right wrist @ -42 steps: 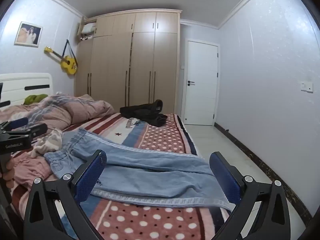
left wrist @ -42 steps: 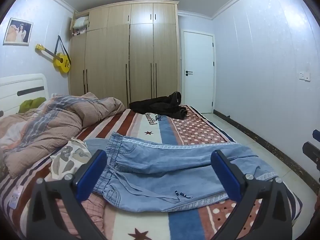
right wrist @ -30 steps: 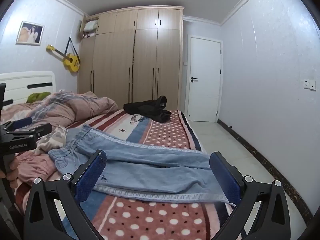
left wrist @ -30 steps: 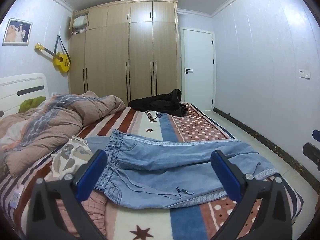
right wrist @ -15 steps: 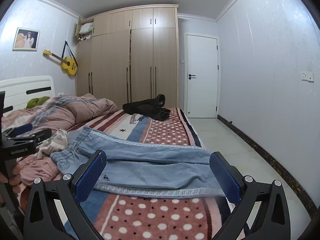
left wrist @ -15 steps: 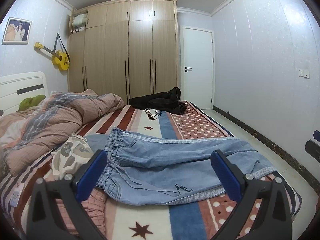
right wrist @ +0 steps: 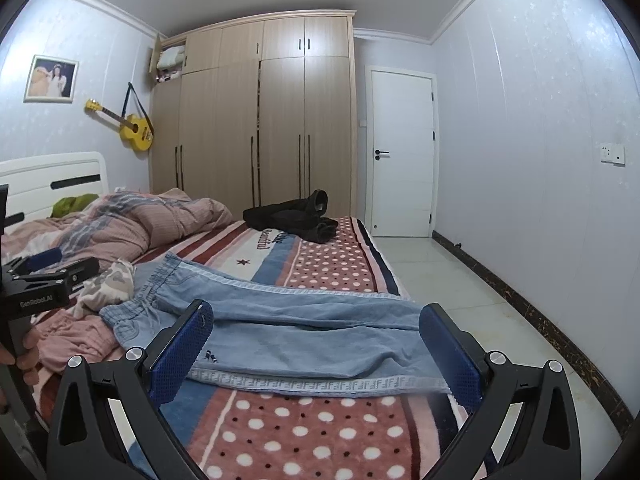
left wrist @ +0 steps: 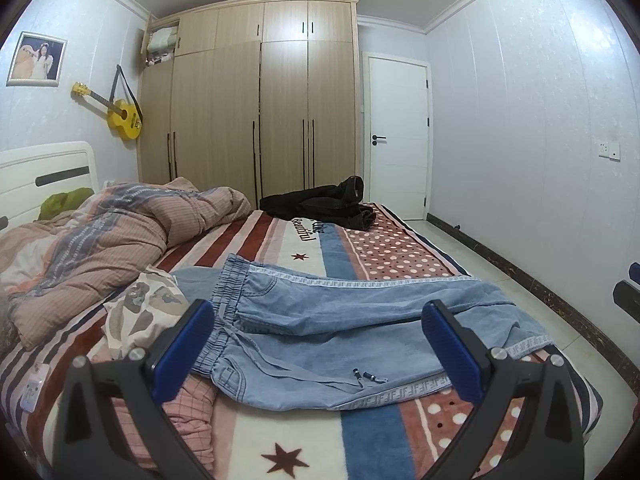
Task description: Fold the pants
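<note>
pants (left wrist: 340, 332): light blue denim, lying across the bed (left wrist: 280, 432) on the blanket, waistband toward the pillow side, cuffs toward the floor-side edge. One leg sits partly over the other, not lined up.
left claw (left wrist: 320, 350): wide open, holding nothing, hovering above the pants nr the waistband/drawstring.
right claw (right wrist: 316, 354): also wide, empty, above the pants nr the leg & cuff end.
step: I'd say I'm abt to grab, fold not started yet.
how to do it well: left takes the waistband edge thru both layers, right takes the cuffs together, w/ both trim stripes stacked. Pinch cloth only, not the blanket under the pants.
drawstring (left wrist: 362, 376): loose w/ metal tips on top of the pants; tuck in or it'll hang out of the fold.
clutter: patterned cloth (left wrist: 148, 308) & pink checked cloth (left wrist: 192, 404) touch the pants by the waistband; could get caught in my left pinch.
edge risk: cuffs lie close to the bed edge, so pull toward the pants' middle, not outward.
black clothes (left wrist: 320, 204): well beyond the pants, no bother.
</note>
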A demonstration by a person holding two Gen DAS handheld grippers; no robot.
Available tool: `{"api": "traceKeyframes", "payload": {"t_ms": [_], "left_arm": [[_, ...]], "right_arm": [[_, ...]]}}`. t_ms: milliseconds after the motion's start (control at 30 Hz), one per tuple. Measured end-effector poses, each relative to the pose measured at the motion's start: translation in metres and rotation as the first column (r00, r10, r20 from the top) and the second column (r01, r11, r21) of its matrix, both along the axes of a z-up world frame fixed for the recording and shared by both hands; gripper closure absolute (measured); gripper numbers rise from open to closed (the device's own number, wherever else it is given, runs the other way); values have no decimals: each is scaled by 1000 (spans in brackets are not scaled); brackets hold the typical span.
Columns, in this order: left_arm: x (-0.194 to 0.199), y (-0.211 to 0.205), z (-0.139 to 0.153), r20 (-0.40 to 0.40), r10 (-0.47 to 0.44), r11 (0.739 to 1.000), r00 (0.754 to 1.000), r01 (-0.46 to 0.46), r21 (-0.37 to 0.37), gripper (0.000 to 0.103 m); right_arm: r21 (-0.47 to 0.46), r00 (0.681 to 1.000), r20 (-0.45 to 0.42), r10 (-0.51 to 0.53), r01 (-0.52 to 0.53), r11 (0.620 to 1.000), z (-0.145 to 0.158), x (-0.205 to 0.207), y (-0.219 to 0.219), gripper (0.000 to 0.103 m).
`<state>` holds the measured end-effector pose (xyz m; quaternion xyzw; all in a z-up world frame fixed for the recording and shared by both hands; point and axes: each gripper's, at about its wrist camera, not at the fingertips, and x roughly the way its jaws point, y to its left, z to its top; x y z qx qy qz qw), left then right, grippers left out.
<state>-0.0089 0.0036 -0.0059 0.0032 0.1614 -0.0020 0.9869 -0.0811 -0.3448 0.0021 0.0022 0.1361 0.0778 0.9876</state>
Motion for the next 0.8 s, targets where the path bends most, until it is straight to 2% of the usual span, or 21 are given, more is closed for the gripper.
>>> {"api": "traceKeyframes", "payload": {"t_ms": [800], "left_arm": [[2, 2, -1, -2, -12, 1000, 1000, 12, -6, 1]], "right_arm": [[4, 1000, -2, -15, 15, 1000, 4, -3, -3, 0]]}}
